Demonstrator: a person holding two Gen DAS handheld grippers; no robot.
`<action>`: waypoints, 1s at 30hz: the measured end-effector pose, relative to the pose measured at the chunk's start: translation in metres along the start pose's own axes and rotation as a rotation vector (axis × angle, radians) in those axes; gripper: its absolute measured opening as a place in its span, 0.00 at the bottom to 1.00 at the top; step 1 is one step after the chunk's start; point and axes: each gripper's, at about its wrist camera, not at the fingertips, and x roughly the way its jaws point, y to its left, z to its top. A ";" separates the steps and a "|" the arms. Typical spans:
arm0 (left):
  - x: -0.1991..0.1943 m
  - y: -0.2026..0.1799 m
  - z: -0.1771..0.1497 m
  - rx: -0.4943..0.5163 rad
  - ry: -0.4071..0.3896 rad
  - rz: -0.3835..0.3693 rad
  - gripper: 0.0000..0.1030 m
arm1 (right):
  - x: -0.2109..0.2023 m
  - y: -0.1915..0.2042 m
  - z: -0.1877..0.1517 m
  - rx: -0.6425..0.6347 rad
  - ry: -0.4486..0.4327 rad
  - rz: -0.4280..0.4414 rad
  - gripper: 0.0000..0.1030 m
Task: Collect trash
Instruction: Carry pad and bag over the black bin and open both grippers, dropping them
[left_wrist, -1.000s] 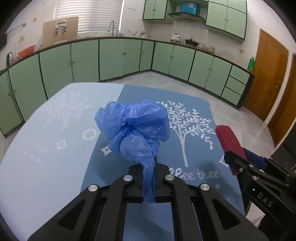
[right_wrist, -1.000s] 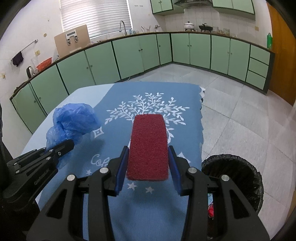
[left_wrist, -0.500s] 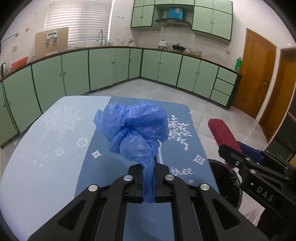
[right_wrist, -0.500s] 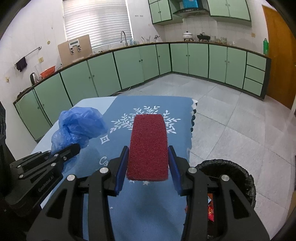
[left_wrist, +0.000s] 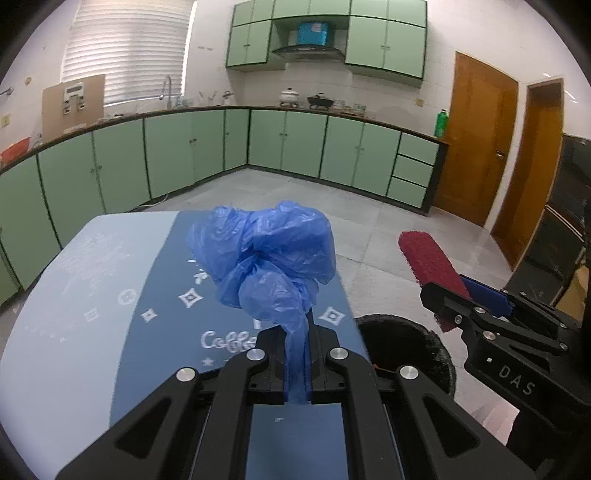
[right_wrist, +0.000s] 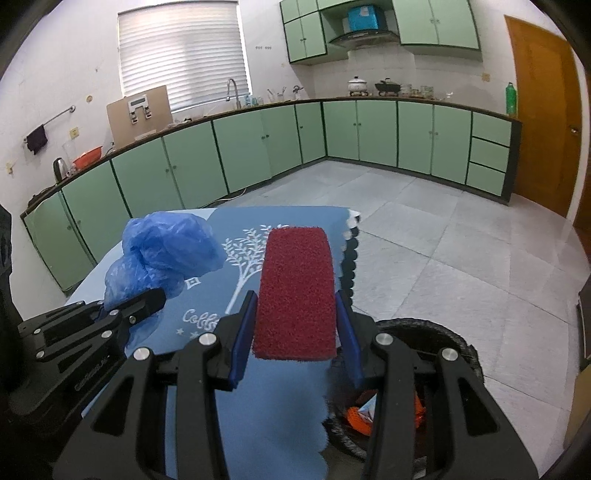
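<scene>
My left gripper (left_wrist: 297, 354) has its jaws pinched tight on the twisted neck of a crumpled blue plastic bag (left_wrist: 266, 254), whose bunched body stands up and forward from the jaws, above the worktop (left_wrist: 74, 314) and its blue tree-print cloth (left_wrist: 166, 332). My right gripper (right_wrist: 295, 332) has its jaws set at a middling width, clamped on the two long sides of a dark red scouring pad (right_wrist: 297, 291); the pad's long axis runs straight ahead along the fingers, its flat face turned up toward the camera, its far end jutting past the fingertips. The pad hangs over the cloth's scalloped right edge. On the floor just right of the worktop sits a black-lined trash bin (right_wrist: 454, 347), with orange wrappers (right_wrist: 360, 417) visible inside.
</scene>
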 end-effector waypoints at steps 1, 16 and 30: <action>0.000 -0.004 0.000 0.005 0.000 -0.007 0.05 | -0.002 -0.003 -0.001 0.002 -0.002 -0.006 0.39; 0.022 -0.080 0.001 0.107 0.010 -0.151 0.05 | -0.022 -0.081 -0.019 0.067 -0.011 -0.145 0.39; 0.079 -0.141 -0.011 0.192 0.082 -0.227 0.05 | -0.008 -0.141 -0.048 0.129 0.031 -0.237 0.39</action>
